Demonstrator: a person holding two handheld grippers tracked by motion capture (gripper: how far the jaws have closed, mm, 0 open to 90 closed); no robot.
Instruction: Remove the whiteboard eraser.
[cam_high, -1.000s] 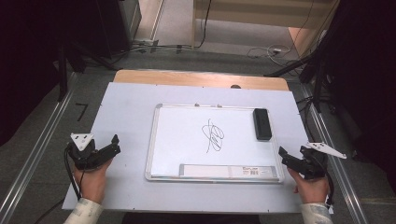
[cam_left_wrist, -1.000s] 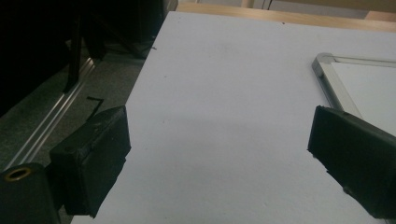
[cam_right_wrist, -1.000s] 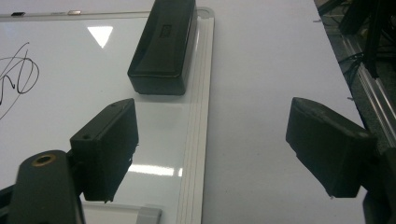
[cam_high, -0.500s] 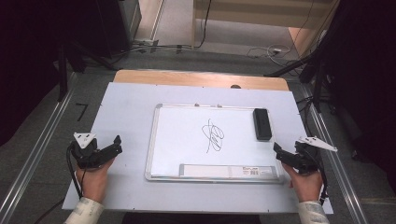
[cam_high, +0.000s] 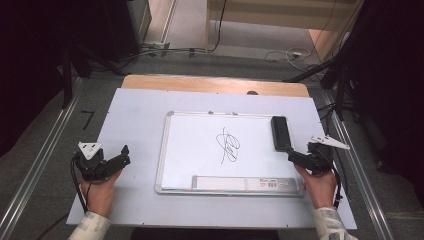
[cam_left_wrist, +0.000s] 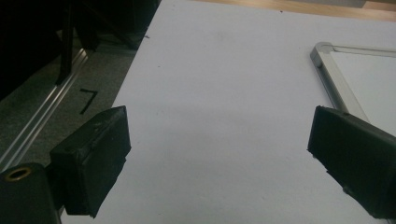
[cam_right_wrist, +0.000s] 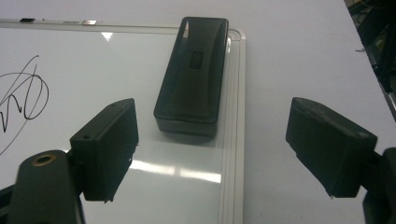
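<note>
Right tongs (cam_right_wrist: 212, 149) gape wide just short of the eraser (cam_right_wrist: 194, 67) — I'd straddle its narrow sides squarely before closing; left tongs (cam_left_wrist: 219, 158) idle, spread apart too.

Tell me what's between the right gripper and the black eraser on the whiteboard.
Nothing: in the right gripper view, only bare whiteboard and its frame separate the open right gripper from the eraser.

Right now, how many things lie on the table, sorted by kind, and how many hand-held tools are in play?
Whiteboard: 1
Eraser, black, lying on the whiteboard's right edge: 1
Scribble in black ink on the whiteboard: 1
Tools, both open and holding nothing: 2, the left tool and the right tool
Total: 5
</note>
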